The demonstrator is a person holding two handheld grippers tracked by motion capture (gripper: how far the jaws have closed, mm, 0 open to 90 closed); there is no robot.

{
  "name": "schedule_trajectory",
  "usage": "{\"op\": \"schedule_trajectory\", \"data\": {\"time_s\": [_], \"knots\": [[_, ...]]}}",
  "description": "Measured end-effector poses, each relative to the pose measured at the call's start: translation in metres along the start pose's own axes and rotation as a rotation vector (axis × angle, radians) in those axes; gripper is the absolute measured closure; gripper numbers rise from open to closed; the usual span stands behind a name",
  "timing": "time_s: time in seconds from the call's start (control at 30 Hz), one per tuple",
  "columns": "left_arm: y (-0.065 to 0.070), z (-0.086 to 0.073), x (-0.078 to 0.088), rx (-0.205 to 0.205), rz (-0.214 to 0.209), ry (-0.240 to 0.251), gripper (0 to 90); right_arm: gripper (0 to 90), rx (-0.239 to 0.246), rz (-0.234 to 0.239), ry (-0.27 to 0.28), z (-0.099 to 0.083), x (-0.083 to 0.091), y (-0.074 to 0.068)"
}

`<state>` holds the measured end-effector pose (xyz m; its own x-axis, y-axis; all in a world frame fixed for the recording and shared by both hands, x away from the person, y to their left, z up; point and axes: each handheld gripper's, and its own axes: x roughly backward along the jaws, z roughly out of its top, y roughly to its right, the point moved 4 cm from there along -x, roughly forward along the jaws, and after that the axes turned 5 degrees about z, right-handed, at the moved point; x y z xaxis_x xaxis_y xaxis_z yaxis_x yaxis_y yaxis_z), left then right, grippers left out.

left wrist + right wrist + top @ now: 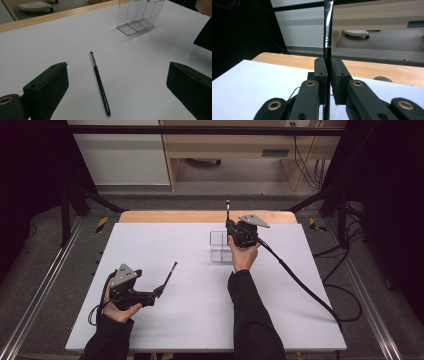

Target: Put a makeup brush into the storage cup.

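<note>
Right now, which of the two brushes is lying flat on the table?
The brush between the open left gripper jaws; the other brush stands upright, clamped in the right gripper.

Your left gripper [159,292] sits low near the table's front-left, jaws spread wide open and aimed forward to the right. Your right arm's stretched forward, right gripper [228,222] held up high, jaws pinched tight together, pointing away from you.
</note>
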<state>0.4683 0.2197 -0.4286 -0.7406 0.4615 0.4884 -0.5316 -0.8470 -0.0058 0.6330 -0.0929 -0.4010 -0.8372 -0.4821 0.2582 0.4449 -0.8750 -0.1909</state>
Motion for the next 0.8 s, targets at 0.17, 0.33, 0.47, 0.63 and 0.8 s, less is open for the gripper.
{"op": "schedule_trajectory", "data": {"time_s": [0.17,0.33,0.47,0.63,0.8], "knots": [[0.000,0.000,0.000,0.001,0.000,0.001,3.4,84.3,-0.001,-0.001,-0.008,-0.004,0.000,0.000],[0.000,0.000,0.000,0.000,0.000,0.000,3.3,84.3,-0.011,-0.004,-0.024,-0.009,0.000,0.002],[0.000,0.000,0.000,-0.002,0.001,-0.001,3.3,84.3,-0.015,-0.004,-0.030,-0.014,0.000,0.003],[0.000,0.000,0.000,-0.002,0.000,-0.001,3.3,84.3,-0.013,-0.005,-0.043,-0.018,-0.002,0.002],[0.000,0.000,0.000,-0.001,0.000,0.000,3.3,84.3,-0.014,-0.005,-0.051,-0.021,-0.003,0.001]]}}
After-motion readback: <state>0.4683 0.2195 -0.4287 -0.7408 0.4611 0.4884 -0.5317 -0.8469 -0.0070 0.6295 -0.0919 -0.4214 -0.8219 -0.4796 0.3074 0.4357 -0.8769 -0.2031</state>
